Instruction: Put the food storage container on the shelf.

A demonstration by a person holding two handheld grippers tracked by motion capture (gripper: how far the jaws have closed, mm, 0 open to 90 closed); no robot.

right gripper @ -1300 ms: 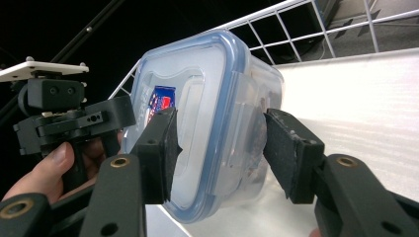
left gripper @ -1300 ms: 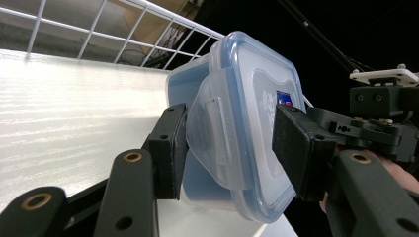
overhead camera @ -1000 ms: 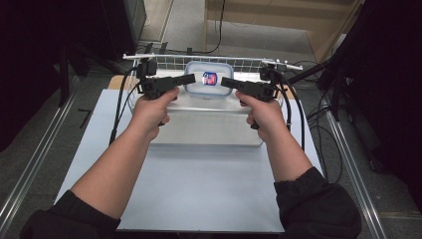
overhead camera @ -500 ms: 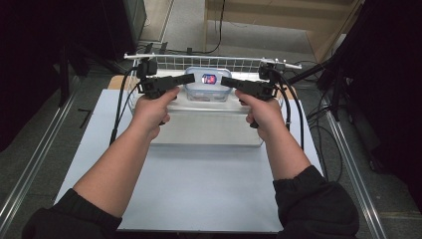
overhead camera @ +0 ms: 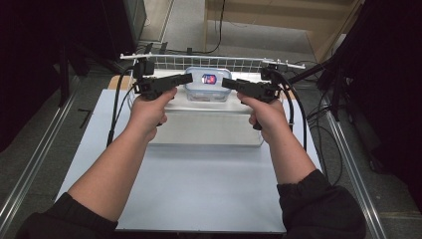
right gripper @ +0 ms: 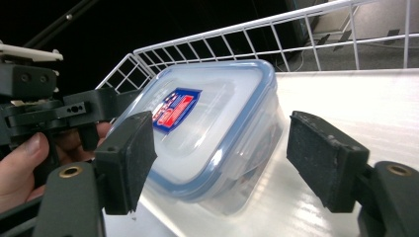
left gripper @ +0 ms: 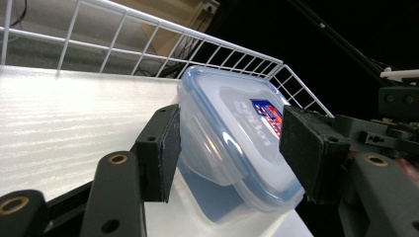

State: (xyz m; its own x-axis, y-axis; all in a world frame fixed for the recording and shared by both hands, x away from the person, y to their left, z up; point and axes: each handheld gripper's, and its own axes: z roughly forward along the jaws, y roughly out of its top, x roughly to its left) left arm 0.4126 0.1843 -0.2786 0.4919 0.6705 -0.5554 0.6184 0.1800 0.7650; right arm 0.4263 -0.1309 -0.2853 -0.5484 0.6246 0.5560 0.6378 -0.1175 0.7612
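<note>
Clear lidded container (overhead camera: 208,83) with blue seal and red-blue label sits on the raised platform (overhead camera: 204,127) at the bench's far edge, against the wire rack (overhead camera: 219,62). Left tool (left gripper: 230,148) and right tool (right gripper: 222,163) flank it, both spread, gripping nothing. Risk: uneven closing could tip or skid the smooth box.

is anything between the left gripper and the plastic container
Nothing visible does. The left gripper has its jaws open around one end of the lidded container, with no object in between. The right gripper straddles the opposite end.
</note>
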